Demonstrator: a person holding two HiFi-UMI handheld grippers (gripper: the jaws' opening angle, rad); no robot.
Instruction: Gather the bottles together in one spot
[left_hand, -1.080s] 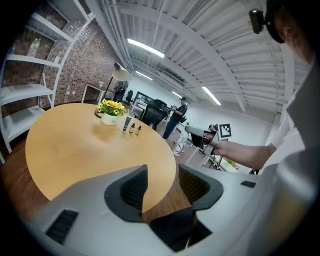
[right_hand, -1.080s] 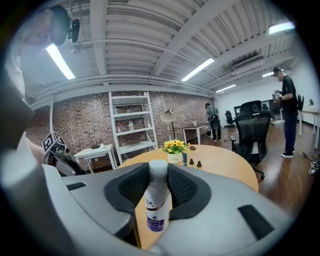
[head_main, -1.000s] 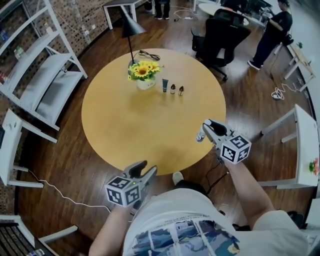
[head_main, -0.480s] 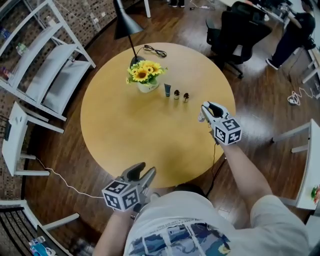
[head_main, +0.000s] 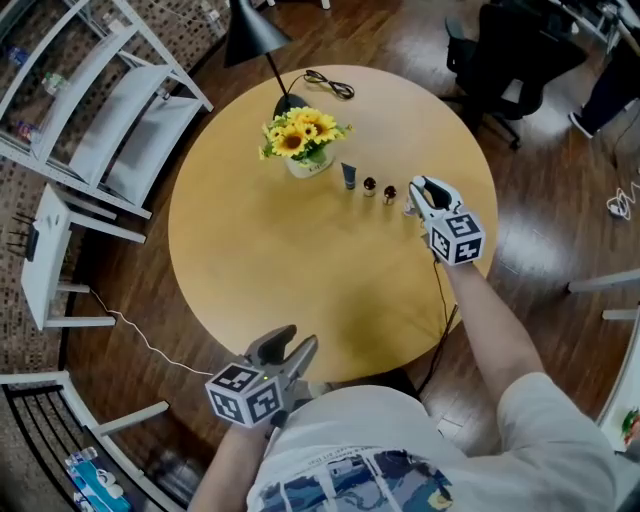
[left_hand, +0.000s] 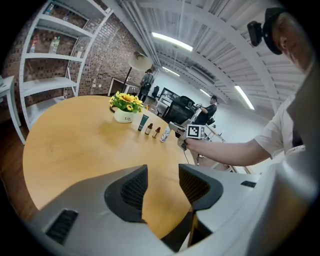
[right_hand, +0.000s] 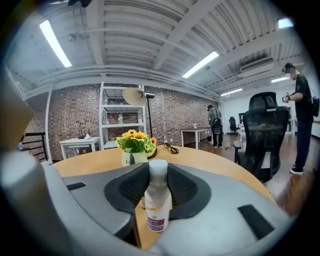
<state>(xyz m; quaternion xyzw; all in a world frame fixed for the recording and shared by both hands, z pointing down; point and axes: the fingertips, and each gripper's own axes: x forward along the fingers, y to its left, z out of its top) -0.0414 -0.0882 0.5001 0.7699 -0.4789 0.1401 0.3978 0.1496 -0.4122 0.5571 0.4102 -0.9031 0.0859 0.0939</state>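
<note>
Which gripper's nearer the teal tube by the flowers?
Right. The right gripper, shut on a white bottle, is just beyond the two small brown bottles beside the teal tube; the left gripper is open at the near edge of the table.

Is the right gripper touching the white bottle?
Touching. The right gripper view shows the right gripper clamping the white bottle, jaws pressed on both sides.

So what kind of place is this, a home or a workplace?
Probably an open-plan office or studio rather than a home: a black swivel chair stands beyond the round wooden table, white shelving lines a bare brick wall, and strip lights run along the ceiling.
</note>
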